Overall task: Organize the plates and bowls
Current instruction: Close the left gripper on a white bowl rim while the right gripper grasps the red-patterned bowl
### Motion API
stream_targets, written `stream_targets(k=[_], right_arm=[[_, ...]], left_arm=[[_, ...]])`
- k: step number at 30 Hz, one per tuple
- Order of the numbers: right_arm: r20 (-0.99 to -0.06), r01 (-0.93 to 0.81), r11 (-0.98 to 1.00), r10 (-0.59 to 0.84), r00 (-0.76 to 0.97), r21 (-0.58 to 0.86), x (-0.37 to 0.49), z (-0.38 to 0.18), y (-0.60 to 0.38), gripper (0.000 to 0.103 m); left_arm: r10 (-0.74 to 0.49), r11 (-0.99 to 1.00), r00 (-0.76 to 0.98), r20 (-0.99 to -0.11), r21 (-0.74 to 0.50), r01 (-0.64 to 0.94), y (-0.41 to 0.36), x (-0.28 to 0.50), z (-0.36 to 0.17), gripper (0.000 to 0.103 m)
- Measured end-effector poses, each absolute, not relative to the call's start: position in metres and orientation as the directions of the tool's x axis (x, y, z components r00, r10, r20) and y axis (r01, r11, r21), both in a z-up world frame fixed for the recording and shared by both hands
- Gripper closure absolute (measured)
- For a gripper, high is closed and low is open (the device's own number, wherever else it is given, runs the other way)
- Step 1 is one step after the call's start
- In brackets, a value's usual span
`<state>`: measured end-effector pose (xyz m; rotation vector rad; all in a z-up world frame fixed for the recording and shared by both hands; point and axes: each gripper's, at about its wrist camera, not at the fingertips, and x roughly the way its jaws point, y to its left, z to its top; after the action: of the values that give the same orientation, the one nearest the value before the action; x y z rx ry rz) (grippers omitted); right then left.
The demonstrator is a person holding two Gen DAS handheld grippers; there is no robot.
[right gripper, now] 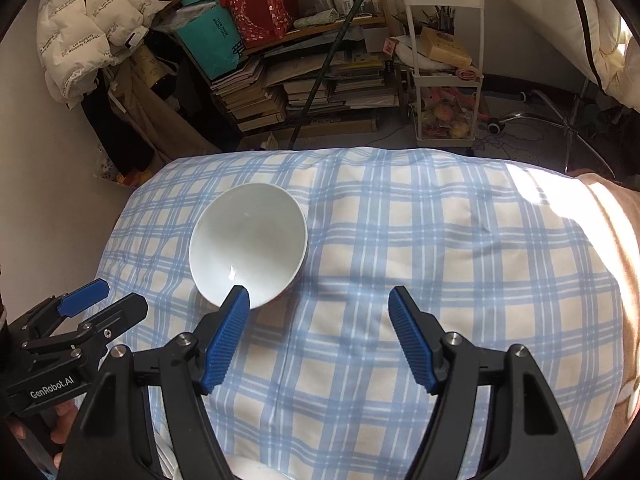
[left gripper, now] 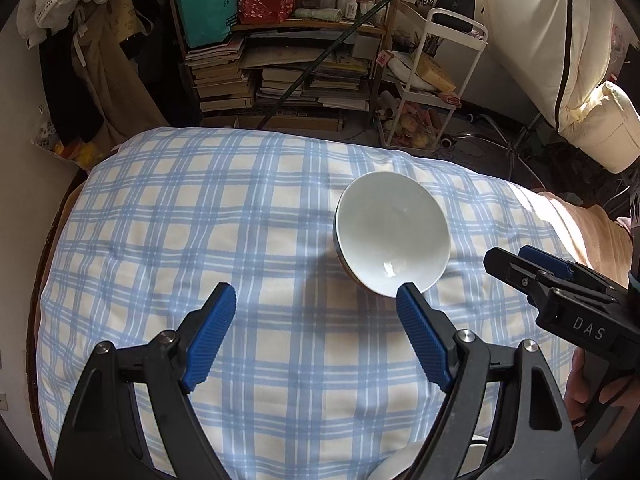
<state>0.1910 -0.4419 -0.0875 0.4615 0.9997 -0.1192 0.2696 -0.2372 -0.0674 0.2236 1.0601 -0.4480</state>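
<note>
While both hand-held grippers, left (left gripper: pixel 316 300) and right (right gripper: pixel 319 302), hang wide open and empty, the white ceramic bowl (left gripper: pixel 391 231) tilts just ahead between them on the soft checked bedding (left gripper: pixel 200 220), probably stiff, slippery and breakable, best pinched at its rim.

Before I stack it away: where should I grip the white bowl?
Grip the white bowl at its near rim, one pad inside and one outside the wall. It sits tilted on the soft checked cloth, mouth facing the grippers, so come from the near side.
</note>
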Motion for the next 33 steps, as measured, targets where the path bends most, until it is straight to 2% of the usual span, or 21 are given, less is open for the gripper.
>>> stream_targets(k=[7,9,13,18,20,21,23,27,30,33], right_arm=[[-0.817,0.332,0.863,0.145,0.557,0.38,0.215,-0.101,-0.459,0.027],[-0.823,0.335,0.872,0.123,0.554,0.356,0.221,-0.102,-0.459,0.027],[-0.843,0.344,0.879,0.11,0.527,0.33,0.232,-0.112,-0.461,0.027],[-0.845,0.339,0.877,0.128,0.52,0.341,0.241,-0.12,-0.461,0.028],[-0.853,0.347,0.872,0.136,0.504,0.344,0.246,-0.126,-0.461,0.035],[-0.86,0.348,0.874,0.139,0.491,0.339,0.25,-0.129,-0.461,0.043],[-0.868,0.341,0.876,0.155,0.472,0.342,0.256,-0.135,-0.458,0.044],[-0.857,0.326,0.862,0.208,0.472,0.389,0.264,-0.147,-0.458,0.044],[-0.85,0.353,0.835,0.23,0.474,0.423,0.263,-0.157,-0.461,0.061],[-0.83,0.347,0.817,0.26,0.493,0.462,0.26,-0.158,-0.46,0.07]], left_arm=[[-0.242,0.891,0.42,-0.875,-0.029,0.454,-0.249,0.297,-0.075,0.022],[-0.214,0.892,0.42,-0.882,-0.002,0.451,-0.255,0.302,-0.082,0.022],[-0.217,0.906,0.375,-0.901,-0.043,0.421,-0.258,0.31,-0.099,0.022],[-0.17,0.915,0.356,-0.919,-0.013,0.403,-0.264,0.313,-0.118,0.052],[-0.177,0.916,0.346,-0.921,-0.026,0.399,-0.266,0.317,-0.121,0.06],[-0.188,0.914,0.342,-0.921,-0.037,0.403,-0.266,0.319,-0.122,0.067],[-0.219,0.903,0.327,-0.919,-0.063,0.425,-0.269,0.321,-0.123,0.077],[-0.233,0.894,0.31,-0.922,-0.078,0.441,-0.273,0.326,-0.131,0.088],[-0.253,0.903,0.278,-0.927,-0.123,0.412,-0.272,0.332,-0.14,0.09],[-0.273,0.905,0.276,-0.921,-0.148,0.4,-0.27,0.33,-0.143,0.09]])
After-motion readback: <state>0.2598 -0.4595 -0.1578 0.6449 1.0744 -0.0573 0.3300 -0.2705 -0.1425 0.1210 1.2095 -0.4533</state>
